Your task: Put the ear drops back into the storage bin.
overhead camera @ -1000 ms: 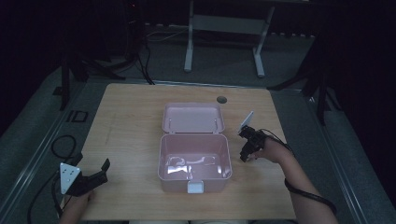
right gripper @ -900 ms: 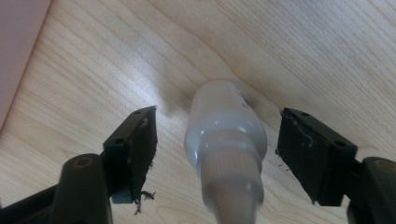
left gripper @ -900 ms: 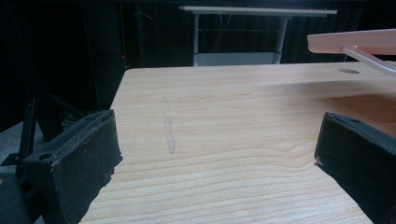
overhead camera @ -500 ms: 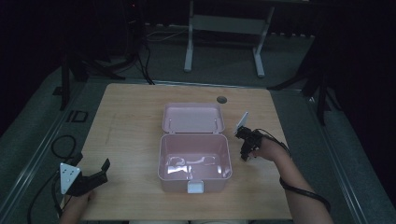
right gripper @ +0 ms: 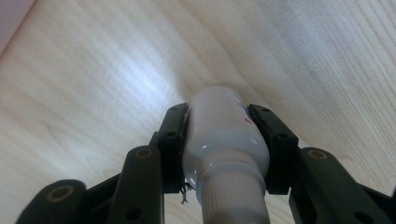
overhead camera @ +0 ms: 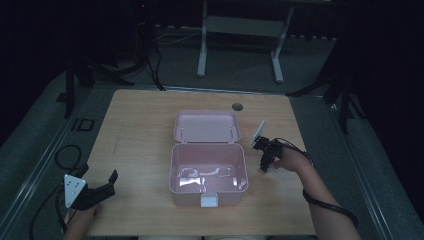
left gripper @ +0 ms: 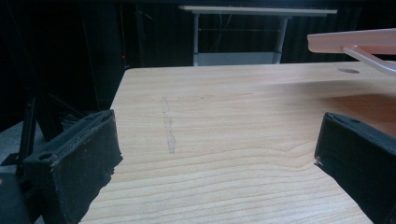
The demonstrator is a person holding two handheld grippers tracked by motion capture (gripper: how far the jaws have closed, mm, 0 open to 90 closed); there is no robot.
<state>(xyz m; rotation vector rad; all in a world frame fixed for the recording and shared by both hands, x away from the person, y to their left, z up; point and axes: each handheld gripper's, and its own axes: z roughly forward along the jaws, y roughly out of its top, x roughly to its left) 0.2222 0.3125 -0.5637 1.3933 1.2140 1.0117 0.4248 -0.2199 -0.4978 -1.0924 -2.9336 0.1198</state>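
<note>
- The right gripper (overhead camera: pixel 263 161) has drifted slightly toward the pink box (overhead camera: pixel 209 170) over the last second; the left gripper (overhead camera: pixel 102 184) has stayed put.
- The right jaws are clamped on a white bottle (right gripper: pixel 225 140), held between them above the table (overhead camera: pixel 145 130), just right of the box.
- The left jaws are spread apart, holding nothing.
</note>
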